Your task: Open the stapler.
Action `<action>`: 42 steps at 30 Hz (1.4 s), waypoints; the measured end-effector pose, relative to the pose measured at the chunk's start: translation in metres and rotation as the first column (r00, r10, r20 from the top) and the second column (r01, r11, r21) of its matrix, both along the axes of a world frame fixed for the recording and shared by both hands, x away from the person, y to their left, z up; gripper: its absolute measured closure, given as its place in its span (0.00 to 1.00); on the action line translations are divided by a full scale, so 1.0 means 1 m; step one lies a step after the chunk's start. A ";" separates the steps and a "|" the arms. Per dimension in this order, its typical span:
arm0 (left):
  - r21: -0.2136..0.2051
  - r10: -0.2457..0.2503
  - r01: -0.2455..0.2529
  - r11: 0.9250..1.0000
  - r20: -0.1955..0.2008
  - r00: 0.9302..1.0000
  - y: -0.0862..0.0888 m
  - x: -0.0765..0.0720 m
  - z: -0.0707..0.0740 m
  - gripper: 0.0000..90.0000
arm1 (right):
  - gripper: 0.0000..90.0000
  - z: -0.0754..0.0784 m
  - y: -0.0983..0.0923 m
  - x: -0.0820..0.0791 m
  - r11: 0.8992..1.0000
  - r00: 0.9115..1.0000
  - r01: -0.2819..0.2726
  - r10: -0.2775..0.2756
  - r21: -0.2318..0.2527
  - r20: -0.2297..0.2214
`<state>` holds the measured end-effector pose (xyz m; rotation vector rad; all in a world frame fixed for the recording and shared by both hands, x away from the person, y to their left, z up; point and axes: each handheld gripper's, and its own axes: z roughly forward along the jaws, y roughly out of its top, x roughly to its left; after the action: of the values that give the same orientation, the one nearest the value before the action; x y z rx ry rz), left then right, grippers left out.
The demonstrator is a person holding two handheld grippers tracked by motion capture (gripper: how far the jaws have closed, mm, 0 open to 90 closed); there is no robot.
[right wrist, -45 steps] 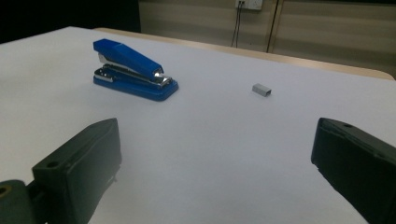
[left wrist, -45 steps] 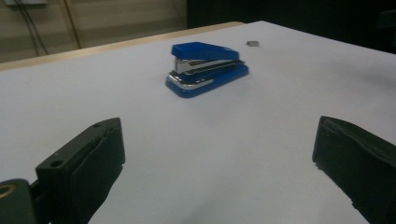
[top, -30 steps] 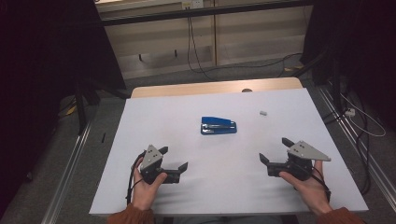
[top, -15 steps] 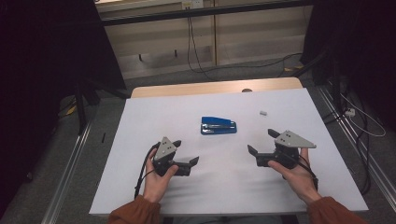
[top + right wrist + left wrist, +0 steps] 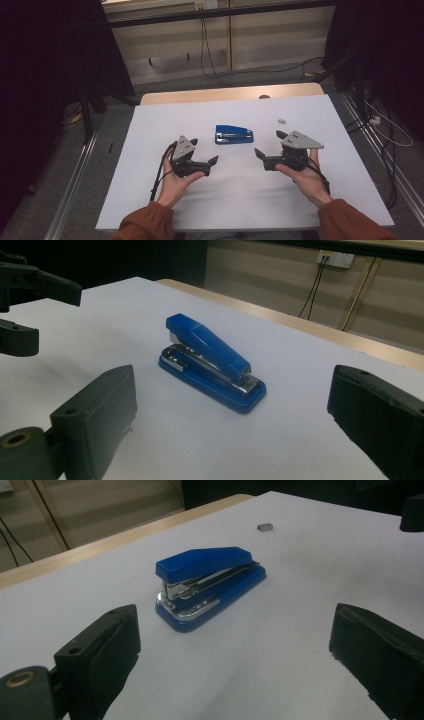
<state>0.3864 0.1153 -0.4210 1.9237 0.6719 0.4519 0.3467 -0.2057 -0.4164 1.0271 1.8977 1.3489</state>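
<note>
We hold both grippers, left [image 5: 206, 151] and right [image 5: 266, 143], spread wide and empty, the blue stapler [image 5: 233, 134] lying crosswise just beyond, about equally near each.

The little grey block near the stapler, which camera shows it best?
The left gripper view: the small grey block lies sharp on the white sheet beyond the blue stapler. In the high view it is a pale speck right of the stapler.
</note>
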 end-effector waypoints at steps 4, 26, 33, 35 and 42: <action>0.006 0.001 -0.001 1.000 0.027 1.000 -0.007 0.006 0.002 0.07 | 0.05 0.001 0.005 0.009 1.000 1.000 -0.015 0.015 0.000 0.005; -0.022 0.053 -0.052 0.998 0.055 0.997 -0.016 0.055 0.004 0.09 | 0.14 0.002 0.026 0.053 1.000 1.000 -0.018 0.018 0.021 0.006; -0.005 0.063 -0.063 0.998 0.077 0.995 -0.025 0.067 0.002 0.10 | 0.15 -0.003 0.034 0.063 0.999 1.000 -0.016 0.016 0.030 -0.002; -0.007 0.074 -0.074 0.997 0.056 0.996 -0.024 0.073 -0.006 0.14 | 0.15 -0.009 0.036 0.066 1.000 0.999 -0.018 0.019 0.023 -0.032; -0.007 0.082 -0.082 0.997 0.059 0.995 -0.023 0.073 -0.007 0.26 | 0.14 -0.014 0.039 0.067 1.000 0.998 -0.025 0.026 0.005 -0.054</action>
<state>0.4591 0.0922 -0.4279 1.8768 0.7143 0.5559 0.4139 -0.1664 -0.4305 1.0547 1.9541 1.3533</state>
